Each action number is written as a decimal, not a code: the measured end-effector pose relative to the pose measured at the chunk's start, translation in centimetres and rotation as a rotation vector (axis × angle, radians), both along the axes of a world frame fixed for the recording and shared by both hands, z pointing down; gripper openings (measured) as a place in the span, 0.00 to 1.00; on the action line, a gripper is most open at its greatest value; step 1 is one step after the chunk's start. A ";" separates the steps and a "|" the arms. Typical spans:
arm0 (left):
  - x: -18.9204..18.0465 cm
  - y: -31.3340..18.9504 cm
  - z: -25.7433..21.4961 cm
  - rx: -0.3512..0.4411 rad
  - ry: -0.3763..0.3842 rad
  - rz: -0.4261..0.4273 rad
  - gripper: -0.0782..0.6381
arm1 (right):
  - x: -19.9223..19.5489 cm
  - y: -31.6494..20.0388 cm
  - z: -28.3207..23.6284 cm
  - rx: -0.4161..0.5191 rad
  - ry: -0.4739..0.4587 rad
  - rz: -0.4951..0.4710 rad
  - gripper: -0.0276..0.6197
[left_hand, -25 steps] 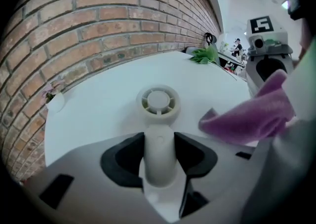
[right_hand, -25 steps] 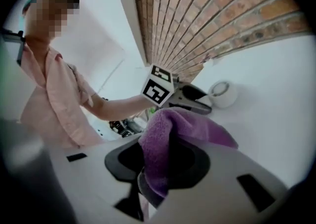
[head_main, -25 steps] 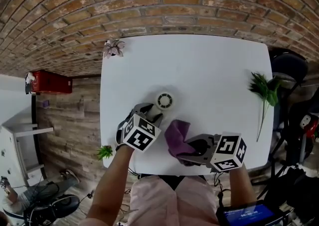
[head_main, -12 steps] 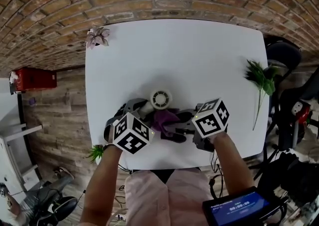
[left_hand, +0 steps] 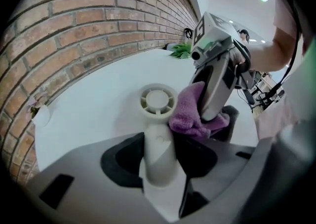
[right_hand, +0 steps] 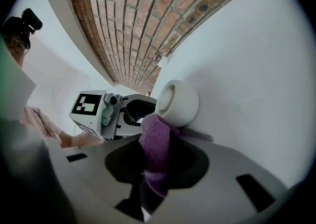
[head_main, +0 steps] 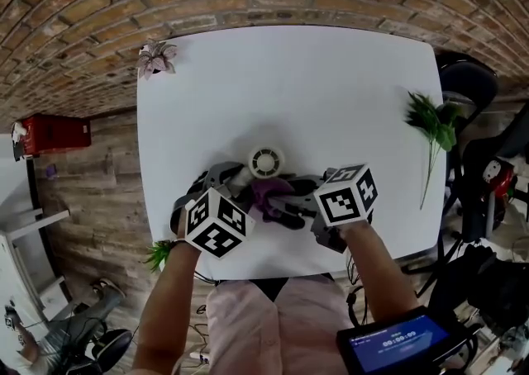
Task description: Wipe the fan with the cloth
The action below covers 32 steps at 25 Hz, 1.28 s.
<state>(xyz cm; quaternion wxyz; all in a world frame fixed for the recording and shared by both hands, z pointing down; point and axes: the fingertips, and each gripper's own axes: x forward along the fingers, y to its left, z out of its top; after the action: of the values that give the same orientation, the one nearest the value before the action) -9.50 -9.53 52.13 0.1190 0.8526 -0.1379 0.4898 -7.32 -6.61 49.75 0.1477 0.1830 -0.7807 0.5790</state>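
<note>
A small white fan (head_main: 266, 162) stands on the white table (head_main: 331, 84), its round head facing up. My left gripper (head_main: 238, 181) is shut on the fan's handle (left_hand: 158, 154), which runs between the two dark pads in the left gripper view. My right gripper (head_main: 283, 203) comes in from the right, shut on a bunched purple cloth (head_main: 266, 195). The cloth (right_hand: 155, 144) presses against the side of the fan head (right_hand: 178, 101). In the left gripper view the cloth (left_hand: 190, 115) sits just right of the fan head (left_hand: 157, 100), under the right gripper's body.
A green sprig (head_main: 436, 130) lies near the table's right edge. A small pink plant (head_main: 157, 58) sits at the far left corner and a green tuft (head_main: 157, 254) at the near left edge. A brick wall runs behind; a dark chair (head_main: 467, 84) stands at the right.
My right gripper has swung left and rolled over, carrying the purple cloth from the near table edge up against the fan head. The left gripper has kept its hold on the fan.
</note>
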 end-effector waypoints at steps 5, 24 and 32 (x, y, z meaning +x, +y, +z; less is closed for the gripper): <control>-0.1 0.7 -0.1 -0.018 0.008 0.000 0.38 | 0.5 0.5 0.2 0.010 0.020 0.022 0.18; -2.4 5.2 0.3 -0.030 -0.058 0.116 0.38 | 3.9 2.5 0.7 0.000 0.074 0.066 0.18; -2.3 6.1 0.4 -0.025 -0.110 0.243 0.38 | 5.0 2.0 0.8 0.020 0.106 0.051 0.18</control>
<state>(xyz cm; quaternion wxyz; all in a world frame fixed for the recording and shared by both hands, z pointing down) -11.80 -3.39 52.51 0.0617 0.8332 -0.0339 0.5485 -2.33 -4.64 50.57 0.1722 0.2346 -0.7726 0.5643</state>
